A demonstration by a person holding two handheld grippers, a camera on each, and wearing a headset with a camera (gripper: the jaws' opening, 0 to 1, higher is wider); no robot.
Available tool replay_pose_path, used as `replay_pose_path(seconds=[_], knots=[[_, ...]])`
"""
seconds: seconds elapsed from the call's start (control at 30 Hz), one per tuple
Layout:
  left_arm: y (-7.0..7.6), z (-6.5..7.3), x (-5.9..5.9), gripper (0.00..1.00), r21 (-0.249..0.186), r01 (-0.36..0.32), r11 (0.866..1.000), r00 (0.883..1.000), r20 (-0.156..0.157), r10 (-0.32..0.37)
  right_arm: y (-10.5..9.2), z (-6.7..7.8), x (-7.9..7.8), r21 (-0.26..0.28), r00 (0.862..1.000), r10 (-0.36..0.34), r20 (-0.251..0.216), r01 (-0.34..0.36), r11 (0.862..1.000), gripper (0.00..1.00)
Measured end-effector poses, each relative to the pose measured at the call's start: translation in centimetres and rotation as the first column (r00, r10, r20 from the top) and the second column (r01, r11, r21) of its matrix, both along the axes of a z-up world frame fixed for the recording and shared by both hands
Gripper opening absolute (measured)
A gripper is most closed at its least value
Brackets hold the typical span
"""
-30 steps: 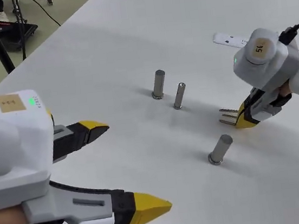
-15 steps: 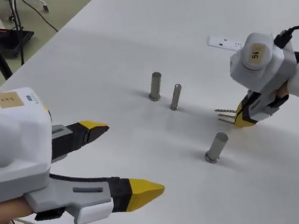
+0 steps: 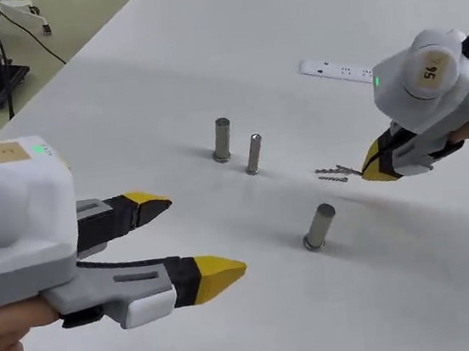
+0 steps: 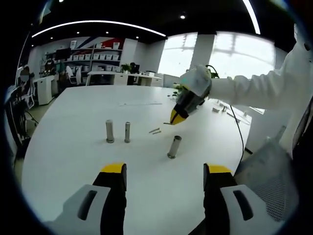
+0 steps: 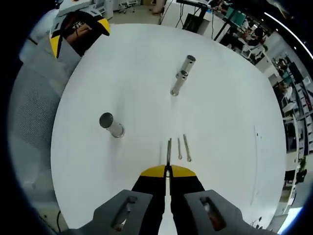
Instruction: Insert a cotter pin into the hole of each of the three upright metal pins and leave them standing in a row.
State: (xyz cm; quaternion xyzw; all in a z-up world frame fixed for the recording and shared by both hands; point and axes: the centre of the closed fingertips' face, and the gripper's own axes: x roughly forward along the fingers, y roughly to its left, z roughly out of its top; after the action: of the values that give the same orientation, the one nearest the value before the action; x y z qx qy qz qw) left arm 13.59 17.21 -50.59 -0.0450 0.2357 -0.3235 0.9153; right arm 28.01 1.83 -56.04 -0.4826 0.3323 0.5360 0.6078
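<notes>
The right tool (image 5: 167,172) is pinched closed, apparently on one cotter pin (image 5: 168,147) jutting from its tips, and angled low over the table (image 3: 122,95). Its own view shows this grip better than the head view. Two loose cotter pins (image 3: 332,179) lie just beside. The left tool (image 3: 207,234) hovers wide open and empty, well back from three upright metal pins (image 3: 222,139).

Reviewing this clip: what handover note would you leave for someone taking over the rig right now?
Left gripper: open, empty, held above the table.
Right gripper: shut on one cotter pin, which points forward from its tips.
Two loose cotter pins lie on the table just beside it.
Three metal pins stand upright: two close together, the third apart from them.
Done: no insertion yet.
Left: all three insertions, then the row.
</notes>
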Motion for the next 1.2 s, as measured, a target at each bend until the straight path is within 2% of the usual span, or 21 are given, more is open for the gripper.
replay_pose_path(seconds=[0.13, 0.2, 0.23, 0.37, 0.5, 0.67, 0.77, 1.03, 1.2], knots=[[-0.9, 0.5, 0.8, 0.58, -0.036, 0.017, 0.999, 1.000, 0.002, -0.017, -0.1, 0.9, -0.8, 0.054, 0.999, -0.012, 0.029, 0.010, 0.998, 0.00], [-1.4, 0.5, 1.1, 0.54, -0.066, 0.020, 0.998, 1.000, -0.022, -0.022, 0.0, 1.3, -1.1, 0.079, 0.999, -0.019, 0.042, 0.015, 0.997, 0.00], [-1.6, 0.4, 1.3, 0.53, -0.070, 0.022, 0.997, 0.999, -0.031, -0.025, -0.1, 1.3, -0.8, 0.091, 0.998, -0.021, 0.051, 0.016, 0.996, 0.00], [-2.6, 0.8, 2.2, 0.49, -0.084, 0.045, 0.995, 0.999, -0.019, -0.046, -0.6, 2.0, -1.5, 0.107, 0.995, -0.030, 0.096, 0.020, 0.994, 0.00], [-3.5, 1.4, 3.0, 0.46, -0.100, 0.069, 0.993, 0.998, -0.005, -0.070, -0.8, 2.9, -2.2, 0.154, 0.990, -0.053, 0.128, 0.033, 0.988, 0.00], [-4.8, 1.5, 4.1, 0.42, -0.118, 0.100, 0.988, 0.995, -0.020, -0.103, -1.1, 3.7, -2.6, 0.196, 0.982, -0.069, 0.177, 0.034, 0.980, 0.00], [-5.8, 1.8, 4.6, 0.36, -0.134, 0.124, 0.983, 0.992, -0.020, -0.127, -1.2, 4.0, -3.1, 0.210, 0.977, -0.071, 0.202, 0.028, 0.977, 0.00], [-8.5, 2.0, 5.6, 0.27, -0.195, 0.172, 0.966, 0.980, -0.064, -0.188, -1.3, 4.4, -4.2, 0.241, 0.955, -0.070, 0.289, -0.002, 0.971, 0.00], [-10.0, 1.8, 6.3, 0.22, -0.225, 0.184, 0.957, 0.973, -0.098, -0.210, -1.0, 4.2, -5.0, 0.256, 0.947, -0.065, 0.316, -0.018, 0.967, 0.00]])
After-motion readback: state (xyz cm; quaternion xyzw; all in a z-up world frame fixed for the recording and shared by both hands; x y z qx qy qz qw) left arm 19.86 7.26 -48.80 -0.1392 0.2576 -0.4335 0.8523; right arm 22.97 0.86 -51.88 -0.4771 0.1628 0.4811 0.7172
